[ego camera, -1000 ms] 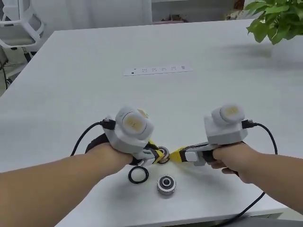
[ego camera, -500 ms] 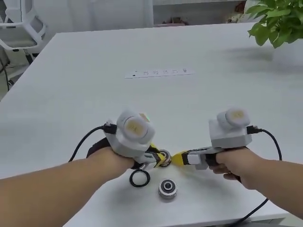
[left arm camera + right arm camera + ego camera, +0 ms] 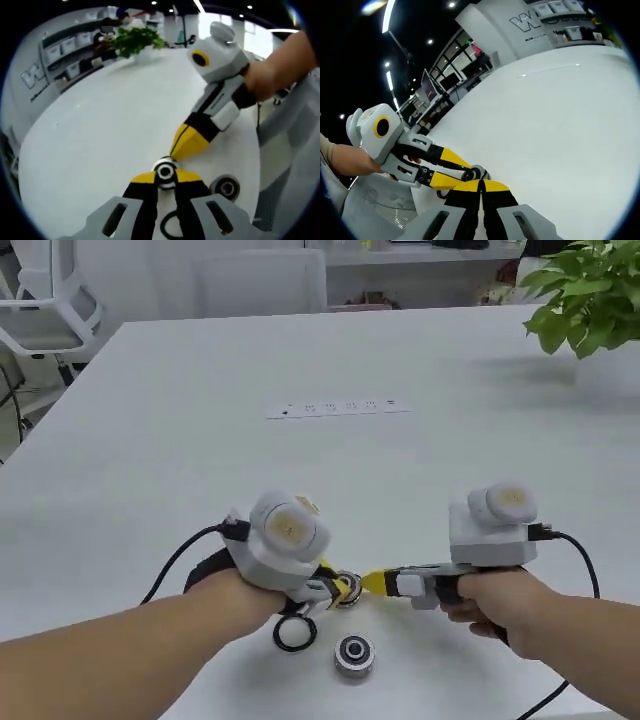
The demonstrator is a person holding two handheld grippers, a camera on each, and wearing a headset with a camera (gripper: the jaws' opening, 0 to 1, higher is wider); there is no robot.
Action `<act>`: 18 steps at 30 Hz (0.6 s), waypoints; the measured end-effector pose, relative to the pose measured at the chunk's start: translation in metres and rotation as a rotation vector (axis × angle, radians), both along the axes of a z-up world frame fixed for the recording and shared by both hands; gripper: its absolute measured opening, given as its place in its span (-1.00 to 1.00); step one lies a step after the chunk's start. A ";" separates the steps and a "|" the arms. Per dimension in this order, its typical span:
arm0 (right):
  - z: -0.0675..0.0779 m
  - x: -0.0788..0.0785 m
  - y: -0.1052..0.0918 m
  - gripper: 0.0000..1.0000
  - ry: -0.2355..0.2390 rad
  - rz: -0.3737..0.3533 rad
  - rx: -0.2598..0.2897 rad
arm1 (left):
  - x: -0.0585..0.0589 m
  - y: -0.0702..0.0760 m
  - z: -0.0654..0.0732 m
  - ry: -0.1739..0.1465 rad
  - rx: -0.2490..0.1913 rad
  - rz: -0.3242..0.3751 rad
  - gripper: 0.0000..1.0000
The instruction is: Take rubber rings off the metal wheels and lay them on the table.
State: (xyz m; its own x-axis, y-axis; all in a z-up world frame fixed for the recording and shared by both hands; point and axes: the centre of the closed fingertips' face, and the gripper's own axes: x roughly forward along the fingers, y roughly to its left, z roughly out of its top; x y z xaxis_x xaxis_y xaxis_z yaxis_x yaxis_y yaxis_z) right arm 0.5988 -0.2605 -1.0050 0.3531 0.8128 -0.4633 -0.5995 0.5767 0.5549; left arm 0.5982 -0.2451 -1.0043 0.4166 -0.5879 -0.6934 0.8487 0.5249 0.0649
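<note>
Clamping a metal wheel (image 3: 165, 170) between its yellow tips, the left gripper (image 3: 165, 176) is closed firmly on it. The right gripper (image 3: 480, 184) meets that wheel from 3 o'clock in the head view, jaws pressed together; whether they pinch anything cannot be told. On the table (image 3: 200, 420), a loose rubber ring (image 3: 293, 633) lies at 7 o'clock of the held wheel and a second wheel (image 3: 353, 653) at 6 o'clock.
</note>
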 end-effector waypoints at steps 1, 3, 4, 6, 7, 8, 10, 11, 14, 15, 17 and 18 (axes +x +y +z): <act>0.001 0.000 0.000 -1.00 0.002 -0.003 0.002 | 0.000 0.000 0.000 0.001 0.000 0.001 -0.75; 0.001 -0.001 0.000 -1.00 0.000 -0.005 0.002 | 0.000 0.000 0.000 0.003 0.001 0.003 -0.75; 0.002 -0.001 0.000 -1.00 -0.002 -0.005 0.001 | 0.000 0.000 0.000 0.004 0.002 0.004 -0.75; 0.003 -0.001 0.001 -1.00 -0.011 -0.005 -0.005 | 0.000 0.000 0.000 0.003 0.002 0.008 -0.75; 0.003 -0.002 0.002 -1.00 -0.015 -0.003 -0.010 | 0.000 0.000 0.000 0.003 0.001 0.011 -0.75; 0.003 -0.001 0.002 -1.00 -0.025 0.002 -0.019 | 0.000 0.000 0.000 0.003 0.000 0.016 -0.75; 0.004 -0.002 0.003 -1.00 -0.033 0.004 -0.023 | 0.001 0.000 -0.001 0.002 0.002 0.021 -0.75; 0.005 -0.003 0.003 -1.00 -0.039 0.008 -0.027 | 0.001 0.000 0.000 0.003 0.003 0.022 -0.75; 0.006 -0.003 0.005 -1.00 -0.059 0.024 -0.038 | 0.001 0.000 -0.001 0.005 0.004 0.023 -0.75; 0.006 -0.004 0.007 -1.00 -0.073 0.036 -0.049 | 0.000 0.000 -0.001 0.006 0.003 0.024 -0.75; 0.006 -0.005 0.009 -1.00 -0.080 0.042 -0.053 | 0.000 0.000 0.000 0.003 0.003 0.027 -0.75; 0.006 -0.005 0.009 -1.00 -0.084 0.046 -0.054 | 0.000 0.000 0.000 0.002 0.004 0.028 -0.75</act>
